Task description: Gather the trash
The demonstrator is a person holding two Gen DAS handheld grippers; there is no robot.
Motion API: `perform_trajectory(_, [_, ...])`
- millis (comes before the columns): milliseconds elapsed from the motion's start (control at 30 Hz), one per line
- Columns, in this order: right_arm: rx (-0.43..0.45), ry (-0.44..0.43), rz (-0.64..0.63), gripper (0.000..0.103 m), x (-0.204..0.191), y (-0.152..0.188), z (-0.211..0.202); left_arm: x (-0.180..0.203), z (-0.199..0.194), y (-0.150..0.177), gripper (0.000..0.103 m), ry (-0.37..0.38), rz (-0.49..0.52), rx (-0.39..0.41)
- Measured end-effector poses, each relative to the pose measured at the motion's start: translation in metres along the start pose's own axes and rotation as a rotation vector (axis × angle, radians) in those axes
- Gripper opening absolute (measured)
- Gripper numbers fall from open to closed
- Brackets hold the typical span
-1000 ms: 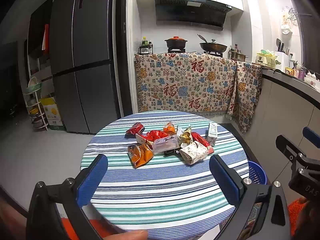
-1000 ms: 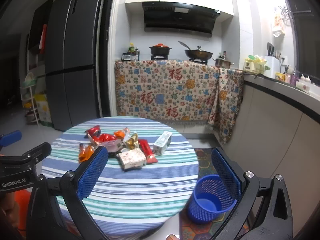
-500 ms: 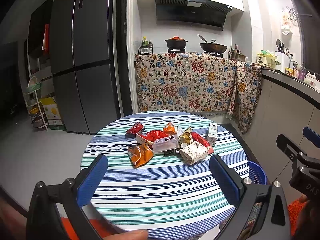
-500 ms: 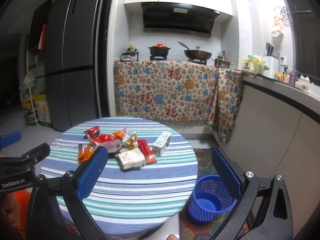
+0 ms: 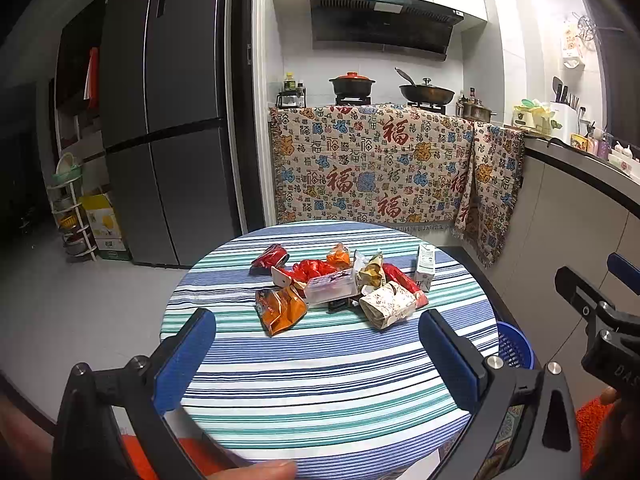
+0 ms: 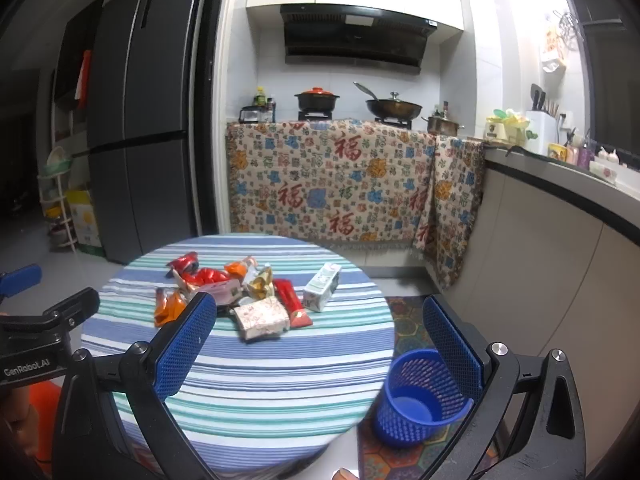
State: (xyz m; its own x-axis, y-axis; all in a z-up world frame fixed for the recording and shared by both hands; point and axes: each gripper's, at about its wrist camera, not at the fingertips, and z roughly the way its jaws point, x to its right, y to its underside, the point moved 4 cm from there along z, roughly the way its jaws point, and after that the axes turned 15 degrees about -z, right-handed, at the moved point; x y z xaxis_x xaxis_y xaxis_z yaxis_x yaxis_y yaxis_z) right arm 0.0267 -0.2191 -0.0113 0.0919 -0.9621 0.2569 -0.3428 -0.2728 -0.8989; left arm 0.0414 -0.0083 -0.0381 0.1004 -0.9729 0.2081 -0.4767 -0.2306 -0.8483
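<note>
A pile of trash lies mid-table on the striped round table (image 5: 320,380): an orange snack bag (image 5: 280,308), a clear plastic box (image 5: 330,286), a crumpled patterned paper box (image 5: 388,304), red wrappers (image 5: 312,268) and a small milk carton (image 5: 425,266). In the right wrist view the paper box (image 6: 262,316) and carton (image 6: 322,286) show too. A blue mesh bin (image 6: 420,396) stands on the floor right of the table. My left gripper (image 5: 316,352) is open and empty, short of the pile. My right gripper (image 6: 320,344) is open and empty, above the table's right edge.
A tall grey fridge (image 5: 160,120) stands at the back left. A counter draped with a patterned cloth (image 5: 380,168) holds pots behind the table. A kitchen counter (image 6: 560,220) runs along the right. A patterned mat (image 6: 408,312) lies under the bin.
The right wrist view has shifted slightly, so the table and bin sit a little lower and left. The left gripper has barely moved. Both stay open.
</note>
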Motion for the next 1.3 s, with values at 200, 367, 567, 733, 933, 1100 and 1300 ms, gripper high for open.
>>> perform_trajectory(200, [0.003, 0.003, 0.0, 0.103, 0.0015, -0.0006, -0.0001, 0.0, 0.0004, 0.0001, 0.103, 0.0, -0.001, 0.0])
perform_trajectory(367, [0.002, 0.004, 0.002, 0.103, 0.0025, -0.0007, 0.0007, -0.0003, 0.0003, -0.0003, 0.103, 0.0, 0.0, 0.0])
perform_trajectory(567, [0.001, 0.004, 0.0, 0.103, 0.0023, -0.0006, 0.0013, -0.0003, 0.0004, 0.0, 0.103, 0.0, 0.0, 0.0])
perform_trajectory(733, [-0.003, 0.006, 0.002, 0.103, 0.0031, 0.0004, 0.0028, -0.0002, 0.0006, 0.0005, 0.103, -0.001, 0.0, 0.0])
perform_trajectory(933, [-0.003, 0.007, 0.002, 0.103, 0.004, 0.0008, 0.0031, -0.0003, 0.0004, 0.0001, 0.103, -0.001, 0.0, 0.0])
perform_trajectory(1100, [-0.005, 0.01, 0.003, 0.103, 0.0032, 0.0008, 0.0041, -0.0004, 0.0004, 0.0, 0.103, -0.001, 0.0, 0.0])
perform_trajectory(1300, [-0.004, 0.009, 0.003, 0.103, 0.0036, 0.0008, 0.0039, -0.0003, 0.0005, -0.0001, 0.103, 0.0, 0.0, 0.0])
